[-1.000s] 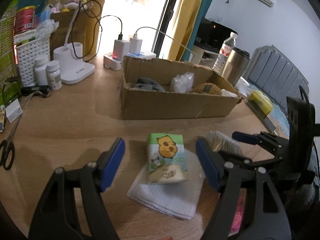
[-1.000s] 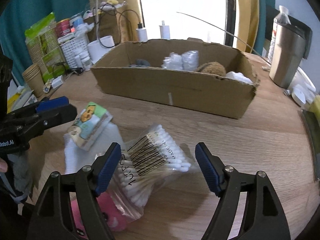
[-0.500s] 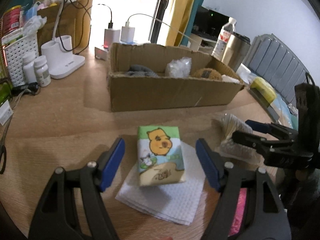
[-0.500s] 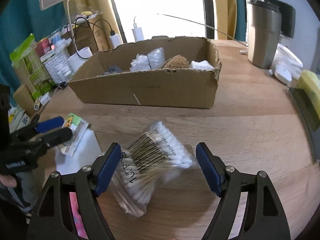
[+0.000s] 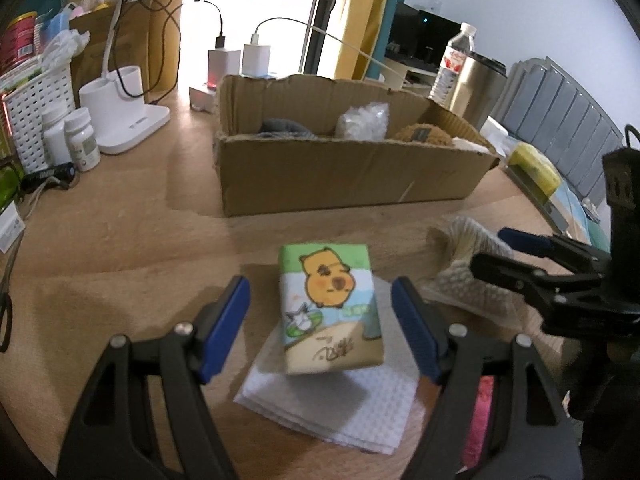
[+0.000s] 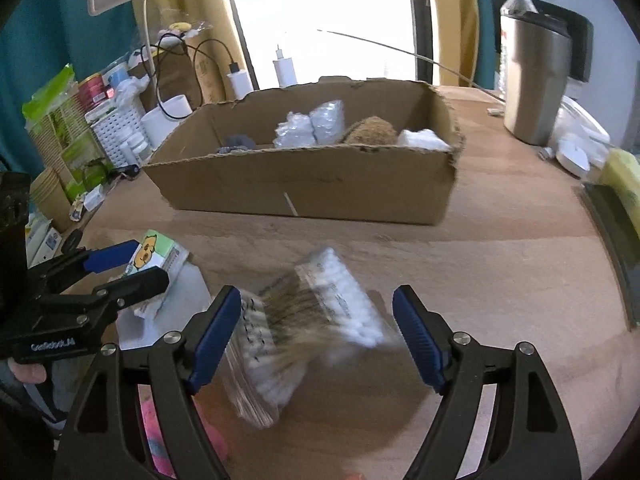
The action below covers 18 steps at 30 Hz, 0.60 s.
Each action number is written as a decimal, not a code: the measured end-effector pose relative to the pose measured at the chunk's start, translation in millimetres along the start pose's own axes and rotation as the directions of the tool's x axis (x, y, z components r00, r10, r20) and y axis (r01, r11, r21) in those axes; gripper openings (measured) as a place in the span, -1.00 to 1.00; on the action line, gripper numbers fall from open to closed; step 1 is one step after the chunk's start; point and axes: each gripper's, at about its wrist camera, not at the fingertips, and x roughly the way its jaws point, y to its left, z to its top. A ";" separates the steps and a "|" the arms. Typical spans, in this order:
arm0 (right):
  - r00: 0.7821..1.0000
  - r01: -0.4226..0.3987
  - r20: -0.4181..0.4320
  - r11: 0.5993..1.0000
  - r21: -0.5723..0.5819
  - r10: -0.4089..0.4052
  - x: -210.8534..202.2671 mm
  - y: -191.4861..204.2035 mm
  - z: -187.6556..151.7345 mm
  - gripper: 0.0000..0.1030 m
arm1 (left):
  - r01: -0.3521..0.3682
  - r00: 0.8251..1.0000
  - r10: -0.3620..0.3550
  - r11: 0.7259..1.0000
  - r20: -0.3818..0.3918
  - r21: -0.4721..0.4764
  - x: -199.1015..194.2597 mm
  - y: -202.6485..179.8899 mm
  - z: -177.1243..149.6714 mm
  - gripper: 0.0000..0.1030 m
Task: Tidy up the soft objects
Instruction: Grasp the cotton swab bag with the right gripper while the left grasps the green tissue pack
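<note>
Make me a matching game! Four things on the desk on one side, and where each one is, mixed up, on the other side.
Things:
1. tissue pack
2. cotton swab bag
3. brown plush
4. steel tumbler

Places:
A. inside the cardboard box
B. between the open right gripper fingers
C. standing beyond the box's right end
D. on folded white paper, between the open left gripper fingers

Pairs: 1-D, 2-B, 3-A, 4-C

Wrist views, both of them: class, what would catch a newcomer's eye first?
The capybara tissue pack lies on white napkins between the open left gripper. A bag of cotton swabs lies before the open right gripper. Behind stands the cardboard box of soft things.
</note>
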 end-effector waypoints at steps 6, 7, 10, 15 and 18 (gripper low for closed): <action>1.000 -0.005 -0.025 0.999 0.047 0.006 -10.0 0.5 -7.3 0.58 | 0.006 1.000 -0.006 1.000 0.011 0.003 -1.5 0.6 0.2 0.45; 0.999 -0.007 -0.032 0.998 0.057 0.009 -9.2 0.7 -7.3 0.58 | 0.006 1.000 -0.006 1.000 0.014 0.002 -2.4 1.3 0.2 0.45; 0.998 -0.011 -0.055 0.996 0.086 0.016 -3.8 0.0 -6.8 0.58 | 0.007 1.000 -0.007 1.000 0.017 0.003 -4.3 1.9 -0.9 0.45; 0.998 -0.002 -0.065 0.994 0.112 0.009 -6.1 -8.0 -6.5 0.58 | 0.006 1.000 -0.006 1.000 0.016 0.008 -5.8 1.9 -0.8 0.45; 0.998 0.002 -0.061 0.996 0.093 0.004 -8.2 -9.2 -8.3 0.58 | 0.008 1.000 -0.008 1.000 0.018 0.005 -5.1 2.7 0.3 0.45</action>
